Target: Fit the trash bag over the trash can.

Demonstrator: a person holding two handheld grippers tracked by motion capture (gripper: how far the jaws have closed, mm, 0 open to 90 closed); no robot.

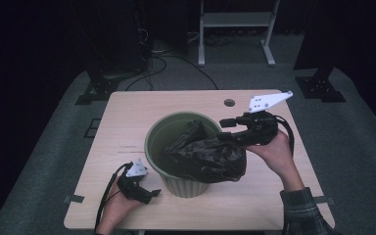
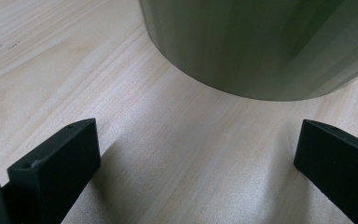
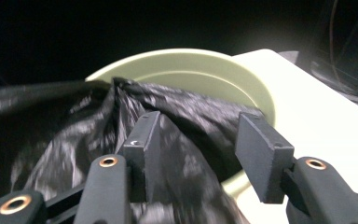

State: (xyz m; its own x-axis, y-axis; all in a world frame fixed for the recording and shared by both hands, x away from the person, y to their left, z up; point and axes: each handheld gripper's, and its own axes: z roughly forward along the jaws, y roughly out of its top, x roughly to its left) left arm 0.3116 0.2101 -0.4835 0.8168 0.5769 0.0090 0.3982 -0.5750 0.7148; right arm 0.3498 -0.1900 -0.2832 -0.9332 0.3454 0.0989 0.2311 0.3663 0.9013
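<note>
A ribbed pale-green pot (image 1: 152,128) stands in the middle of the light wooden table (image 1: 127,112). A crumpled black plastic bag (image 1: 210,154) lies partly inside it and spills over its right rim. My right gripper (image 1: 227,129) is at the pot's right side, pointing left over the bag. In the right gripper view its jaws (image 3: 198,126) stand apart with bag (image 3: 65,126) film lying between them, not pinched, and the pot (image 3: 191,65) is behind. My left gripper (image 1: 149,193) rests on the table at the pot's front left, open (image 2: 198,135), facing the pot's wall (image 2: 261,46).
A round cable hole (image 1: 229,103) sits in the table near its far edge. Beyond the table are a white stand (image 1: 235,29), black tripod feet (image 1: 98,88) and cables on grey carpet. The table's left part is bare wood.
</note>
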